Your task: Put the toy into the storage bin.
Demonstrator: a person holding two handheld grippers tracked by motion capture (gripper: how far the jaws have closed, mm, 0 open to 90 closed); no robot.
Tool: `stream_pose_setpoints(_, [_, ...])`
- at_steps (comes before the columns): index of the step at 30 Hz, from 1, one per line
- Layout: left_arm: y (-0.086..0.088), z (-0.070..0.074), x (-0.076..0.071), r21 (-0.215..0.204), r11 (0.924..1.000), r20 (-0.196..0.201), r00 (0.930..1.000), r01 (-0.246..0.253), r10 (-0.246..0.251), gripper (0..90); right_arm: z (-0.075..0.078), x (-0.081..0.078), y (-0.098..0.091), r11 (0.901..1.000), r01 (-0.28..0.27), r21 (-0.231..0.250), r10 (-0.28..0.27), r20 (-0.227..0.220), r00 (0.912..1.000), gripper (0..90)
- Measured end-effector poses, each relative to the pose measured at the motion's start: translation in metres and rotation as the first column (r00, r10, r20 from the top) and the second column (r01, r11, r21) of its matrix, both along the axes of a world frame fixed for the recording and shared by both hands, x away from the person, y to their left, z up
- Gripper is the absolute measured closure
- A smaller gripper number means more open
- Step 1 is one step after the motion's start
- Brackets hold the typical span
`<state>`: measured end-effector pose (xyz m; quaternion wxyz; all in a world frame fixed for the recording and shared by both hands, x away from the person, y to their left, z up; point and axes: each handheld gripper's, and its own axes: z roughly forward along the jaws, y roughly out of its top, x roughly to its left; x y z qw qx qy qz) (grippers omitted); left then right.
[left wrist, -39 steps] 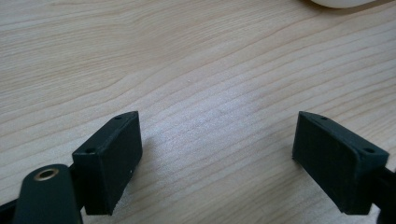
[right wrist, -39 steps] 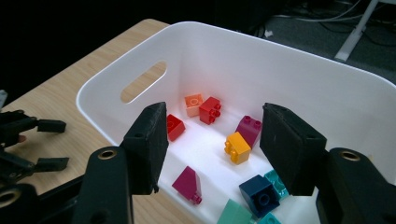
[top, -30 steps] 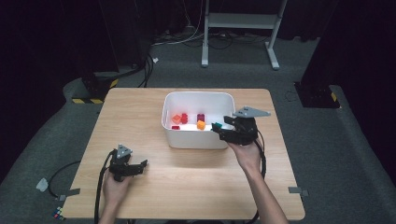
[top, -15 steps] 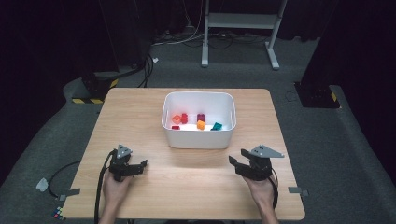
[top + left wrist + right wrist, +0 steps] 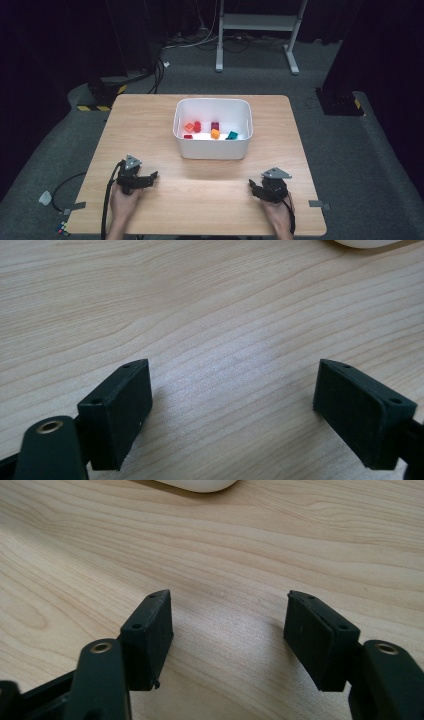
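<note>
Pale wooden tabletop (image 5: 200, 190) carries a white plastic bin (image 5: 212, 146) of coloured blocks, seen from the high view. Both empty: left hand-held gripper (image 5: 232, 405) gapes; right hand-held gripper (image 5: 227, 637) has just been opening.

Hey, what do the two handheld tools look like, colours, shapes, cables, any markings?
Both are black. The left tool and right tool each carry a grey three-cornered plate on top and trail a black cable. Up close, each ends in two blocky black jaws with ribbed inner faces, small screw holes, and brass-ringed pivots. No markings are readable. The forearms appear bare.
</note>
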<state>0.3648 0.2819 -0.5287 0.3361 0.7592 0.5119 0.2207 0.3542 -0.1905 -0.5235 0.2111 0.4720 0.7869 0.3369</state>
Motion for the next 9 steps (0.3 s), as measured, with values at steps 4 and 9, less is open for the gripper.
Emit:
stream_pose_setpoints(4, [0.0,0.0,-0.0002,0.0,1.0,0.0,1.0,0.0,0.0,15.9,0.0,0.0001,0.0003,1.0,0.007,0.002,-0.007,-0.004,1.0,34.0])
stream_pose_setpoints(9, [-0.0001,0.0,-0.0004,-0.001,1.0,-0.001,1.0,0.0,0.0,15.9,-0.0003,0.0008,0.0015,0.9999,0.017,-0.002,-0.017,-0.01,0.9998,27.8])
